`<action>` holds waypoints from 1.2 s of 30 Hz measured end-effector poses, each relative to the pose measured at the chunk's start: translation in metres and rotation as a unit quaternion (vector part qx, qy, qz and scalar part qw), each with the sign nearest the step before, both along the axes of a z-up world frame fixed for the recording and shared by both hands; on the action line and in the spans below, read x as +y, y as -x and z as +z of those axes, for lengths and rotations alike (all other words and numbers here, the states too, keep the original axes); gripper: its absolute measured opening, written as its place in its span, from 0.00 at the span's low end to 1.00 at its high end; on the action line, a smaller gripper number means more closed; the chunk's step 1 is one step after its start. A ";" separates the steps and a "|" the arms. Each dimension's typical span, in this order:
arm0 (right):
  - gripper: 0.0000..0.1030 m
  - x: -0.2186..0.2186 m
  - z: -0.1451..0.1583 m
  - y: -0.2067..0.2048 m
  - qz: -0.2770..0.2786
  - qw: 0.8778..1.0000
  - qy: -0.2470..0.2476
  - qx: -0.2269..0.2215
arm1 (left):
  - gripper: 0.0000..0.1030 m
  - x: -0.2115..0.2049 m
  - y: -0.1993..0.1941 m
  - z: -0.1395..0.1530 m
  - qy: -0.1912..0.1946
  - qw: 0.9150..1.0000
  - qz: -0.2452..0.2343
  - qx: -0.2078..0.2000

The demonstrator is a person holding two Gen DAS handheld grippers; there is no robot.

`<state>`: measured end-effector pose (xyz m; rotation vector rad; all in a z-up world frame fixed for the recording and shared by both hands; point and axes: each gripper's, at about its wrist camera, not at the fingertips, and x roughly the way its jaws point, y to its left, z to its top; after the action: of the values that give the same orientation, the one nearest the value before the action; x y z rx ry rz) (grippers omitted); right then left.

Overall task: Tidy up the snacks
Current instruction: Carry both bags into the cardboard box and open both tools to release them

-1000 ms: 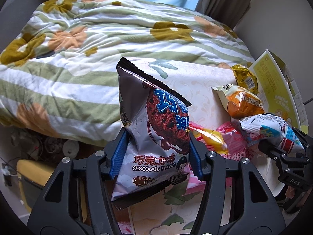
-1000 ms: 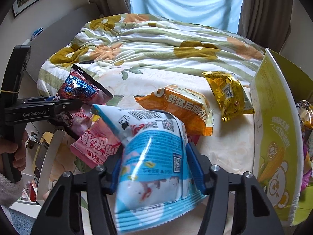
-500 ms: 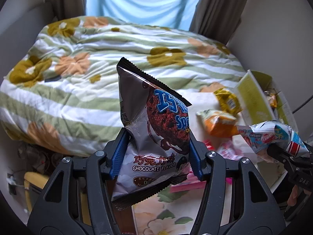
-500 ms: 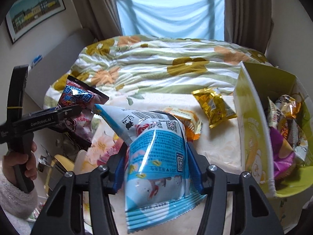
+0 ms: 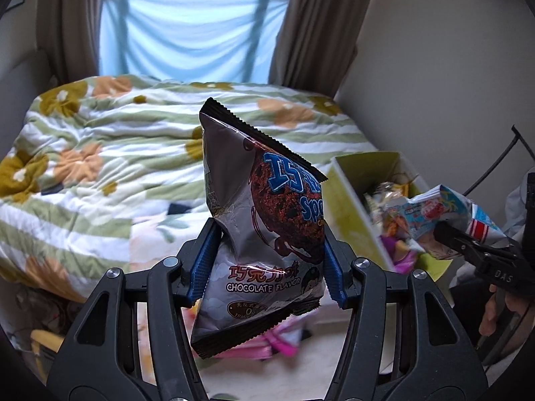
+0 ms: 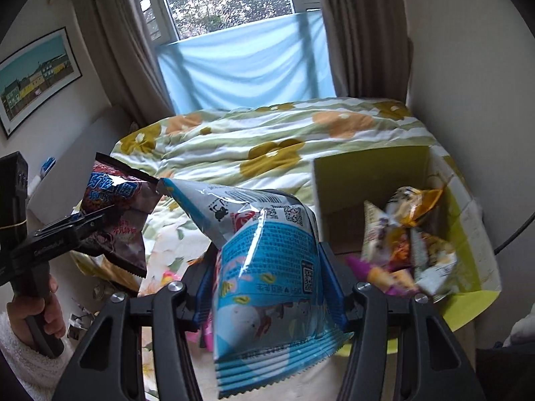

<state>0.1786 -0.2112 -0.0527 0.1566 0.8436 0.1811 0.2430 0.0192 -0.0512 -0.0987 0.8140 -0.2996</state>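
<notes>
We log both grippers loaded and held above the bed. The left gripper [image 5: 265, 260] is clamped on the chocolate bag [image 5: 264, 230], its blue pads pressing the bag's two side edges; the bag stands upright in the jaws, long axis running up and away from the camera, serrated top seam highest. The right gripper [image 6: 269, 285] is clamped on the blue bag [image 6: 267, 267] in the same fashion, pads on both sides; its long axis also runs up and away, with the top corner folded over toward the left. Jaws on both sides are narrow, limited only by the pinched film. The relation that matters: the box [image 6: 468, 234] lies to the right of both grippers and below them, open side up, already holding several packets. In the right wrist view the box mouth sits just beside the blue bag, to its right; in the left wrist view the box [image 5: 351, 207] is also right of the chocolate bag, but the right gripper [image 5: 461, 244] and its bag lie over it. We judge the right hand the nearer one, so its bag should drop first, with the left following. A pink packet [image 5: 264, 347] remains on the bed under the left gripper, not yet collected.
</notes>
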 end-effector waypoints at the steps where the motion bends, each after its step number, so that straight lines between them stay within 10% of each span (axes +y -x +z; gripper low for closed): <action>1: 0.50 -0.009 0.002 -0.002 -0.002 1.000 0.001 -0.001 | 0.52 -0.012 -0.002 0.001 0.001 1.000 -0.004 -0.001; 18: 0.50 -0.161 0.014 -0.059 0.001 1.000 -0.005 -0.013 | 0.52 -0.236 -0.085 -0.041 0.003 0.998 -0.034 0.058; 21: 0.50 -0.176 0.005 -0.068 0.008 1.000 -0.006 -0.002 | 0.72 -0.259 -0.093 -0.053 0.002 0.997 -0.030 0.067; 23: 0.50 -0.183 -0.001 -0.075 0.013 1.000 -0.011 0.005 | 0.98 -0.264 -0.098 -0.060 -0.010 0.997 -0.015 0.070; 36: 0.50 -0.186 -0.025 -0.116 0.059 0.998 0.009 0.026 | 0.99 -0.226 -0.059 -0.065 -0.040 0.996 0.039 0.067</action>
<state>0.2946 -0.3970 -0.0779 0.0955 0.9061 0.2814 0.3016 -0.2069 -0.1162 -0.0753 0.9522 -0.1881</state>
